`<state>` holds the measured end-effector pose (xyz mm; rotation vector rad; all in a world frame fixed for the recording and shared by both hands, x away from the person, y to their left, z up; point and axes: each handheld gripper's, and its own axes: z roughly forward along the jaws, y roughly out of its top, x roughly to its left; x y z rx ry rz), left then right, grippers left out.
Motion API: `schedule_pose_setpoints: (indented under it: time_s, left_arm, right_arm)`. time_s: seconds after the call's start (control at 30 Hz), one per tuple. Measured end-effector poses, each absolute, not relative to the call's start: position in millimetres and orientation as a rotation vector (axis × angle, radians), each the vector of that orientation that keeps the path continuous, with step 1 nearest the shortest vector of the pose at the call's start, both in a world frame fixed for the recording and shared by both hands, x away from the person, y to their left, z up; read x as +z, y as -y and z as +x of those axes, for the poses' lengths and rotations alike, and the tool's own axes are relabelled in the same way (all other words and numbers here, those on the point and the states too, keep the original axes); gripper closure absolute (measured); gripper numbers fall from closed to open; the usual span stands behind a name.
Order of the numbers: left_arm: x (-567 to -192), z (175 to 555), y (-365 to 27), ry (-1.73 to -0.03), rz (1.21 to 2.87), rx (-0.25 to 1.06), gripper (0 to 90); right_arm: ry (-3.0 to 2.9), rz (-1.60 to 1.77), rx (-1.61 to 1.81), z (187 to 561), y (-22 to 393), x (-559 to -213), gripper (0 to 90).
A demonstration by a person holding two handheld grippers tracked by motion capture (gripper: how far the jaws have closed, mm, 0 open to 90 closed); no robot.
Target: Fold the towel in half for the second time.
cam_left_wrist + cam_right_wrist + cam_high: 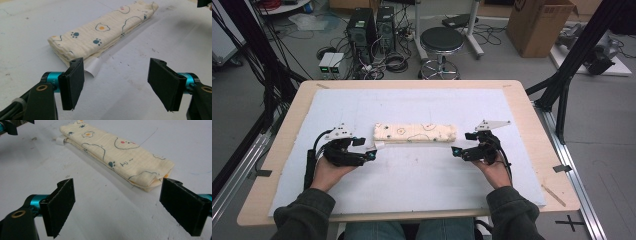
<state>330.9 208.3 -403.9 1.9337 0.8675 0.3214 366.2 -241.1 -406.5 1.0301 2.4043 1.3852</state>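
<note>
A cream cloth (415,133) printed with paw prints and eggs lies folded into a long narrow strip across the middle of the white mat (412,175). A white label (92,67) sticks out at its left end. My left gripper (364,148) rests on the mat just short of that end, jaws wide apart with nothing between them (117,82). My right gripper (462,144) sits at the cloth's right end, also open and empty (120,205). The cloth (102,32) runs away from the left jaws, and its folded end (150,183) lies just ahead of the right jaws.
The mat covers most of a wooden table (532,125). A wooden stick (553,195) lies by the table's right front edge. Beyond the table stand a black stool (441,42), computer towers (362,27) with tangled cables, and a cardboard box (539,22).
</note>
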Motion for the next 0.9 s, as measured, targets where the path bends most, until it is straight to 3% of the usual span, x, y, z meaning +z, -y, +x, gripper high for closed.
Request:
schedule_pose_setpoints:
  time_s: [0.9]
  left_arm:
    - [-415.8,295.1,-227.9,-0.891,1.944,0.353,28.5]
  right_arm:
    - [-2.353,1.088,1.401,329.2,280.0,-422.0,12.2]
